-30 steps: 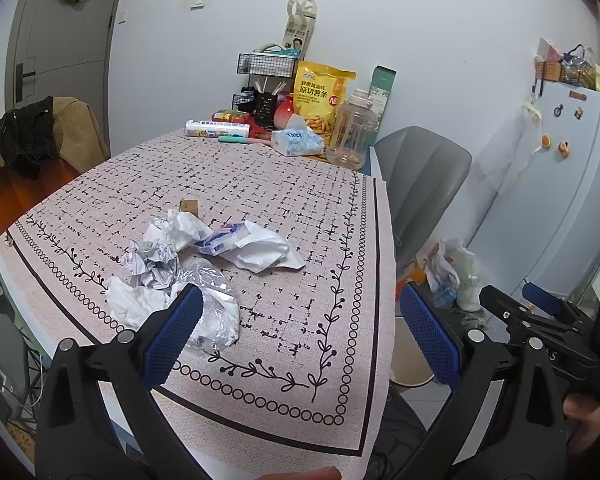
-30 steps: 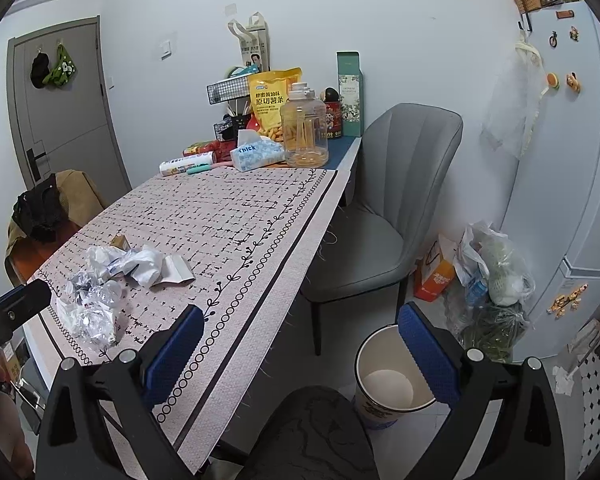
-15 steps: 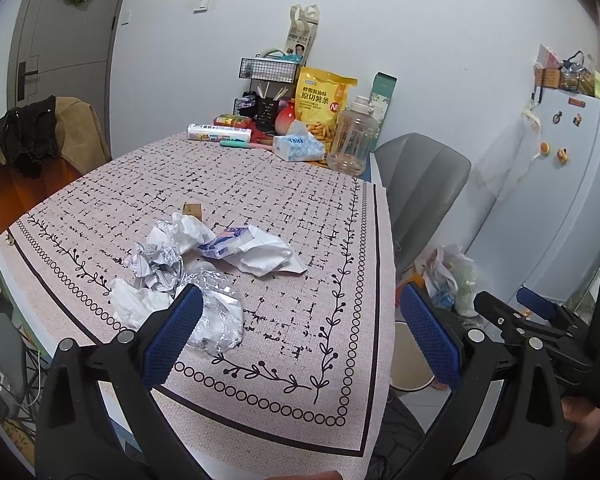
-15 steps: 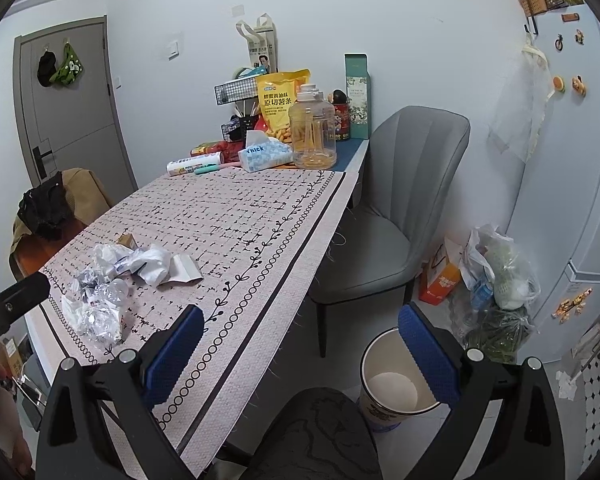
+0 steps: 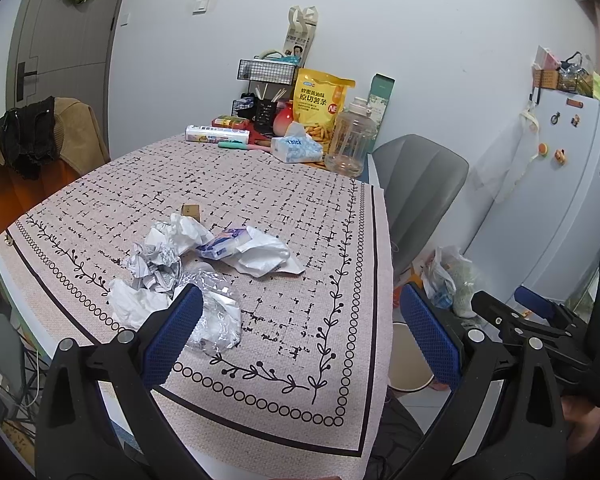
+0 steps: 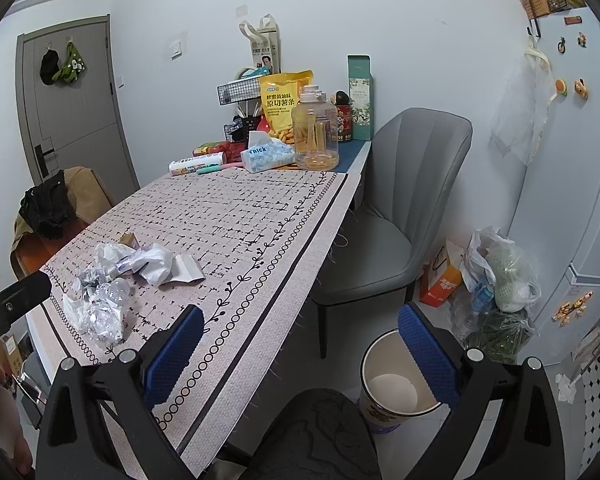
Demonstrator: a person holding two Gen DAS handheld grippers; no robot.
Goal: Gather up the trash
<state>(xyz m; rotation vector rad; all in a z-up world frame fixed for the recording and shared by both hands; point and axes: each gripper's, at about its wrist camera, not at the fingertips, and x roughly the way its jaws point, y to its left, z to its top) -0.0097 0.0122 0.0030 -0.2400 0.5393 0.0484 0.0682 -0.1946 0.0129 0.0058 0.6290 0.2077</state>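
1. Left wrist view: we are holding the left gripper with its blue-padded tongs spread wide and released, nothing between them, above the near edge of the table. The trash pile of crumpled paper, white wrappers and clear plastic is lying on the patterned cloth at about 10 o'clock from the gripper; the left pad is overlapping its near edge in this view, though we cannot tell if it is touching. The bin is peeking out below the table edge at 3 o'clock, and the right gripper is showing at the right rim.

2. Right wrist view: we are keeping the right gripper released too, tongs wide apart and empty, beside the table's right edge. The trash pile is sitting at 10 o'clock, well apart from the pads. The bin is standing on the floor at 4 o'clock, just beside the grey chair.
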